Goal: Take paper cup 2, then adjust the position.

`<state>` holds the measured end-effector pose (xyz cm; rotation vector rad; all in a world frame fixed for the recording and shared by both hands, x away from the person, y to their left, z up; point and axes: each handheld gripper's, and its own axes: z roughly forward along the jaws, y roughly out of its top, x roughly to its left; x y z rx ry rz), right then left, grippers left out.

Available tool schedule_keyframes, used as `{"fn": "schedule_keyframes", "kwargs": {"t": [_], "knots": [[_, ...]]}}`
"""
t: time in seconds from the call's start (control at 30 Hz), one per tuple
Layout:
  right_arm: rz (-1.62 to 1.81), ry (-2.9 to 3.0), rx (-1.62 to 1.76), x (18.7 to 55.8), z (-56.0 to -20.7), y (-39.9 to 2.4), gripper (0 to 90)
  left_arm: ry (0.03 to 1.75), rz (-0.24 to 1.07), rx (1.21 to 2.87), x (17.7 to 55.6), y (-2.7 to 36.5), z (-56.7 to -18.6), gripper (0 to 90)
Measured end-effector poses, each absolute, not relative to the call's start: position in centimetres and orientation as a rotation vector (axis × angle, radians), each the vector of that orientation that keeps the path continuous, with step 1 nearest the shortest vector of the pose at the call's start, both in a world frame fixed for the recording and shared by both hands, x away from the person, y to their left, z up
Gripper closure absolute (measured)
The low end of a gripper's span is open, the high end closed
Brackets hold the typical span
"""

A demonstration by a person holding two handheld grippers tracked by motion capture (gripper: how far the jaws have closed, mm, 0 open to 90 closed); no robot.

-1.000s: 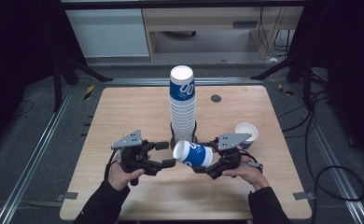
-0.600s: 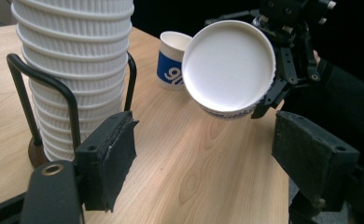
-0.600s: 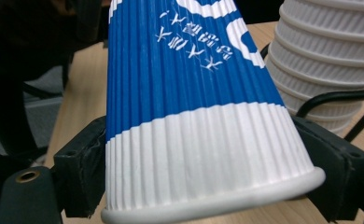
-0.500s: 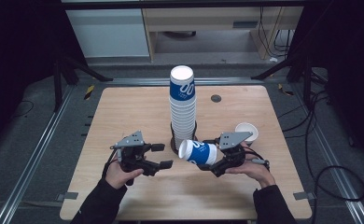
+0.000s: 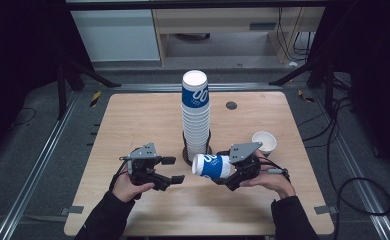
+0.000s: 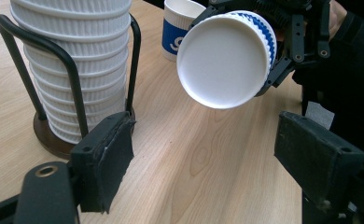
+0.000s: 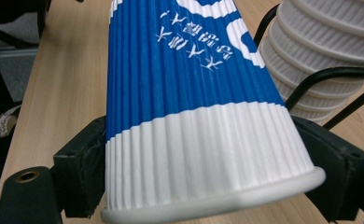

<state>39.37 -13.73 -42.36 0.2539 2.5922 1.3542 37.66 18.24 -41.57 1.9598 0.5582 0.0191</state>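
Paper cup (image 5: 211,165), ribbed along its wall with a blue band and a white collar under a rolled rim, lies on its side in the air just above the desk (image 5: 133,125), pinched near its rim by the right tongs (image 5: 229,172), whose black padded jaws press on either side of the white collar. Its flat white bottom faces the left tongs (image 5: 175,170), which stand spread with nothing between them, their jaws having just been opening; the pads look like rough dark foam on blocky plastic. Just behind the held cup rises a tall stack of cups (image 5: 195,117), white and ridged with a blue one on top, seated in a holder (image 6: 54,140) of bent black wire on a round dark base. A single cup (image 5: 263,142) stands upright on the pale wood-grain desk beyond the right hand (image 5: 270,180). In the right gripper view the held cup's printing is upside down and its bottom end is cut off by the frame; the stack's top is likewise cropped in both gripper views.
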Motion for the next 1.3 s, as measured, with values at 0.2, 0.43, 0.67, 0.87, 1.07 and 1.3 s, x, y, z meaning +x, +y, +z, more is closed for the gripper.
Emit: {"fn": "schedule_keyframes", "kwargs": {"t": [0.2,0.43,0.67,0.87,1.07,1.3], "knots": [[1.289,2.622,0.210,39.4,-42.4,-12.9,14.5,0.553,0.003,1.972,37.6,18.1,-41.6,18.0],[1.211,2.658,0.151,39.0,-42.9,-11.7,14.5,0.540,-0.003,1.991,37.3,17.5,-41.7,15.8],[1.200,2.659,0.116,38.7,-43.0,-10.9,14.5,0.529,-0.006,2.017,37.0,16.8,-41.9,15.4],[1.190,2.668,0.084,38.3,-43.3,-10.3,14.5,0.515,-0.019,2.035,36.9,16.2,-42.2,15.1],[1.214,2.663,0.051,38.1,-43.4,-9.6,14.4,0.513,-0.033,2.050,37.0,15.7,-42.7,15.3],[1.212,2.661,0.032,37.9,-43.7,-9.0,14.4,0.511,-0.047,2.049,37.0,15.5,-43.0,18.1]]}}
